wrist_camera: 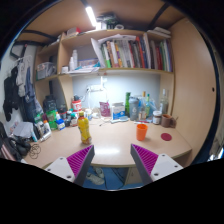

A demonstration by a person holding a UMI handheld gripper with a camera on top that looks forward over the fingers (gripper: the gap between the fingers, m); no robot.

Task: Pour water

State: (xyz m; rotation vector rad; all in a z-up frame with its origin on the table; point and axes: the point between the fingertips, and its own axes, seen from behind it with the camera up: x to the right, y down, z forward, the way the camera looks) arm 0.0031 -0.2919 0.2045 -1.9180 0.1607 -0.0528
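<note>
Gripper (113, 160): nearest the camera, its two fingers stood wide apart with nothing between them; each bore a purple pad (79, 158) on its inner face, and both hung short of the desk's near edge, touching nothing.
Floor gap: between the fingers showed a dim blue-grey patch below the desk edge; what it was could not be told.
Desk (110, 143): a pale wooden top spread just beyond the fingers, bare in its near middle, crowded along its back and its left part.
Shelves (125, 72): a wooden unit rose behind the desk, with a board across it above the bottles.
Books (130, 52): a row stood upright on the upper board, some leaning.
Ceiling light (91, 16): a bright strip glowed above the shelves.
Dark clutter (18, 95): black items hung or were piled at the left of the desk; their kind was not clear.
Bottles at the back (140, 105): several clear and green bottles stood upright near the wall, close together.
Yellow bottle (84, 129): stood upright on the desk, ahead of the left finger and well apart from it.
Orange cup (142, 131): stood upright on the desk, ahead of the right finger, right of the yellow bottle with bare desk between them.
Red lid-like disc (166, 136): lay flat on the desk, right of the orange cup.
</note>
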